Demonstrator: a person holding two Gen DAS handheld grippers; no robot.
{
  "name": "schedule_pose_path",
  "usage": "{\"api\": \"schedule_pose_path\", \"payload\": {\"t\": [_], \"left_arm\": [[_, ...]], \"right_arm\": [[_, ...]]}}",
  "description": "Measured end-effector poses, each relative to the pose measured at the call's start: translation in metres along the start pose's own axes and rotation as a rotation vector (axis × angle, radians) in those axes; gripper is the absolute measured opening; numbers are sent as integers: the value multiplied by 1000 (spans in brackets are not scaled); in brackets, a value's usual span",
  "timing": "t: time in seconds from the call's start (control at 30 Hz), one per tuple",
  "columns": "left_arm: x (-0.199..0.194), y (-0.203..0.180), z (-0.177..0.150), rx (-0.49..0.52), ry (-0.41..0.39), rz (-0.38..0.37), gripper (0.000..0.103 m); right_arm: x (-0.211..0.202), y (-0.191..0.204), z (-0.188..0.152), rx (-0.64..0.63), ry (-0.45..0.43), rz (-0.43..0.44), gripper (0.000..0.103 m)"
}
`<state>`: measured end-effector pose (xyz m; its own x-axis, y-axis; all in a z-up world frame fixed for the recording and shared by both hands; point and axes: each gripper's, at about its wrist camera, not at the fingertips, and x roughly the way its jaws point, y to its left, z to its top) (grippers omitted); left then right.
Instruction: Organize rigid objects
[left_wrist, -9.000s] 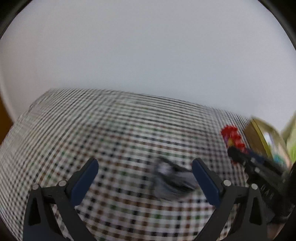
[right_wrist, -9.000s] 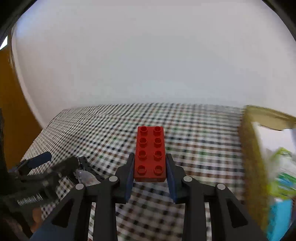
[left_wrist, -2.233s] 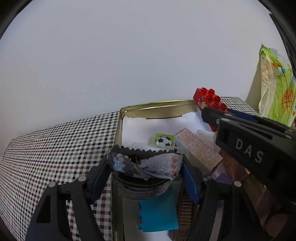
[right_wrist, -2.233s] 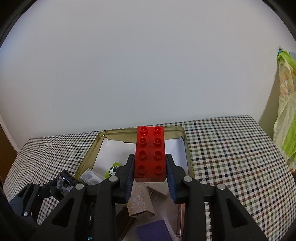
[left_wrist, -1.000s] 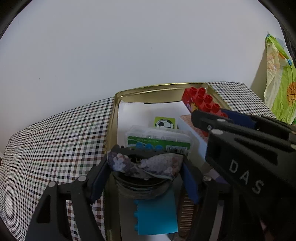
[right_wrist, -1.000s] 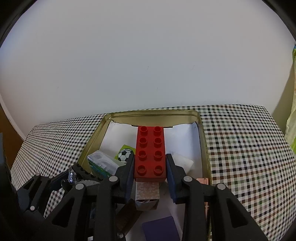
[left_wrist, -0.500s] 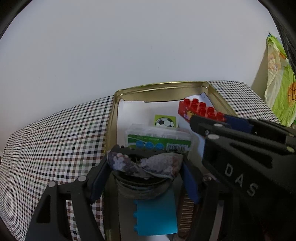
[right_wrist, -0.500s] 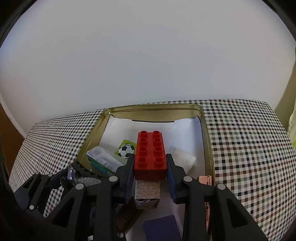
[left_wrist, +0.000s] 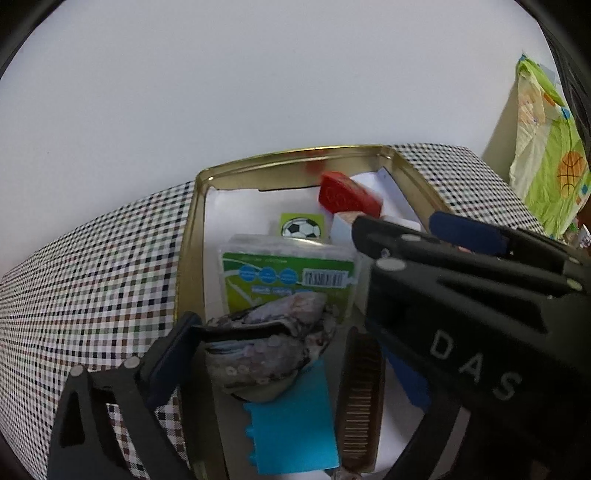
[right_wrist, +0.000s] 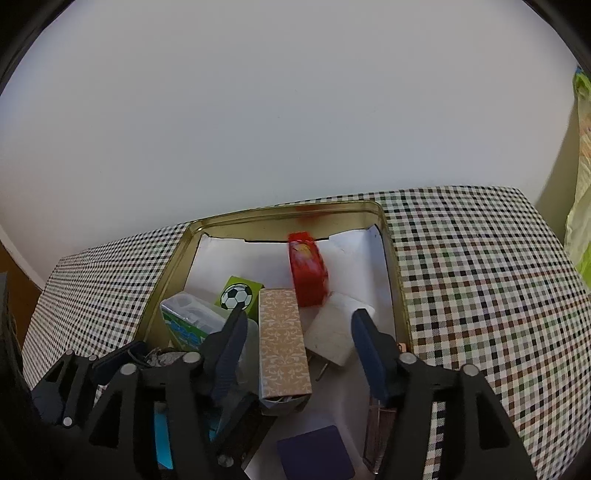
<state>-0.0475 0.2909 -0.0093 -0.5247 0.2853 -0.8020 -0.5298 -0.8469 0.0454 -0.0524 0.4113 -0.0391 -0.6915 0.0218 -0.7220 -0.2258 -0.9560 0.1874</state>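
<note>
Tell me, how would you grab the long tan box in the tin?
Grip the tan box across its two long sides near the middle, coming from above. It is long and narrow and lies with its patterned face up, but the green case and white block crowd its sides, so slip the fingers in carefully.

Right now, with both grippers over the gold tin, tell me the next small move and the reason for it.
Probably lift both grippers straight up out of the tin. The right gripper has its jaws opening with nothing between them; the red brick lies blurred on the white liner beyond. The left gripper is opening too, and the sequined case sits low among the tin's contents, apparently let go.
</note>
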Motion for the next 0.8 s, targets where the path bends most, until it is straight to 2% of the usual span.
{"api": "schedule_pose_path", "payload": {"t": [0.33, 0.5, 0.6, 0.8], "left_arm": [[0, -1, 0, -8, -8, -1, 98], [-11, 3, -4, -24, -77, 9, 98], [-11, 6, -3, -43, -77, -13, 98], [-15, 14, -2, -102, -77, -66, 98]], "right_arm": [[0, 2, -1, -1, -6, -6, 65], [1, -4, -2, 28, -13, -12, 69], [-2, -7, -3, 46, -26, -10, 70], [-15, -18, -5, 120, -110, 9, 71]]}}
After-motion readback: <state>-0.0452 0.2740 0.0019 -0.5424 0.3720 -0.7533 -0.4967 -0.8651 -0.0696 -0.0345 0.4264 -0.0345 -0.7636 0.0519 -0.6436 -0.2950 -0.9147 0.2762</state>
